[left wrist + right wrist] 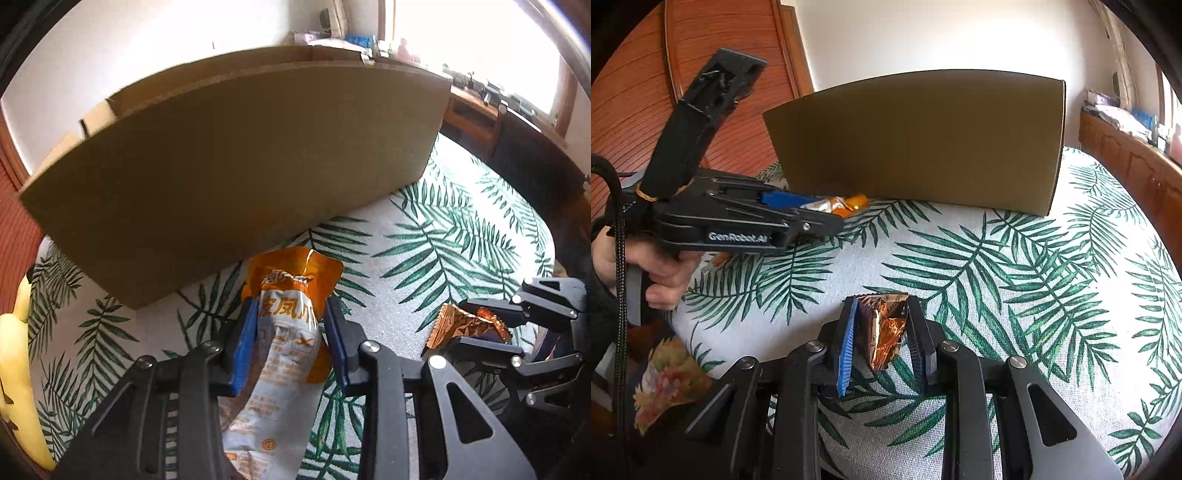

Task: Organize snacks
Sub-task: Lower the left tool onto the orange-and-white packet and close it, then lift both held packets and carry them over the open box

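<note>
At the bottom centre of the left wrist view, the left gripper (291, 325) is clamped on a long orange-and-white glossy plastic snack pouch (284, 343), its blue ribbed pads pinching the pouch about midway so the crimped orange top stands clear beyond the fingertips. In the right wrist view, lower centre, the right gripper (882, 325) is closed on a small crinkled copper-foil snack packet (884, 332) — a thin, faceted wrapper that dents readily and shines in the light.

Both packets look to be held above the white cloth printed with green palm fronds (1015, 295), a soft woven surface that covers the table. To do this step well, each pouch probably needs to be carried up over the rim before the grip is let go (the wall looks tall from here), one hand at a time so the two tools do not meet; the slick film could slip if the pinch loosens early.

Beyond the cloth, in the upper middle of both views, stands the plain brown corrugated cardboard box (923, 144) — matte, flat-sided, its top flaps just visible in the left wrist view. Its inside is hidden. At the left edge of the left wrist view lies a smooth pale-yellow object (14, 369), too cropped to identify.
</note>
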Motion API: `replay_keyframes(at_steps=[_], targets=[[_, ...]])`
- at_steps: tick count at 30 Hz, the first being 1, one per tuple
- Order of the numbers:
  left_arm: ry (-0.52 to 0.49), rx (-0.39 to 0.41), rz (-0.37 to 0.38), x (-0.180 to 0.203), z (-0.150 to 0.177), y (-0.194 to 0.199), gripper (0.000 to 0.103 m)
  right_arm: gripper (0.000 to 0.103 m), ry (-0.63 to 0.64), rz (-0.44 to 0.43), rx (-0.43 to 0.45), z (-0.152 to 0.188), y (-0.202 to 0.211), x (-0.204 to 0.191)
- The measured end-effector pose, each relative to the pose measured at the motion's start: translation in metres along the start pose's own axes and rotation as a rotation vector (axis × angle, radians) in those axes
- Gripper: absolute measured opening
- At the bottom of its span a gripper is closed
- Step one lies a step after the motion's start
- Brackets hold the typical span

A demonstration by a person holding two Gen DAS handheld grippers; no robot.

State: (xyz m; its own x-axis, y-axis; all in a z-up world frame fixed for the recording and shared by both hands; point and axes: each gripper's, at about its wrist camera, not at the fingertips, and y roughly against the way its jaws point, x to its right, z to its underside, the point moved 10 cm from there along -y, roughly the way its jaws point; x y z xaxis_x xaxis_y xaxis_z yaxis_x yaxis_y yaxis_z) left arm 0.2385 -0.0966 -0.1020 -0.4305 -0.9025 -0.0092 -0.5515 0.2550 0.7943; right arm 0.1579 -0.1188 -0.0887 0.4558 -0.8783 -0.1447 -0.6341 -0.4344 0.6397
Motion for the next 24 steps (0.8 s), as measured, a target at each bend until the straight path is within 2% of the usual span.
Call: replay_keyframes(at_steps=[2,24], targets=[[0.010,0.021,0.017,0.002,-0.001,0.009,0.033,0.024,0.000,-0.001,0.001,0.000,0.000,0.000],[0.000,0.218,-0.021,0.017,-0.025,0.066,0.028,0.023,0.002,0.013,0.029,-0.010,0.007,0.007]])
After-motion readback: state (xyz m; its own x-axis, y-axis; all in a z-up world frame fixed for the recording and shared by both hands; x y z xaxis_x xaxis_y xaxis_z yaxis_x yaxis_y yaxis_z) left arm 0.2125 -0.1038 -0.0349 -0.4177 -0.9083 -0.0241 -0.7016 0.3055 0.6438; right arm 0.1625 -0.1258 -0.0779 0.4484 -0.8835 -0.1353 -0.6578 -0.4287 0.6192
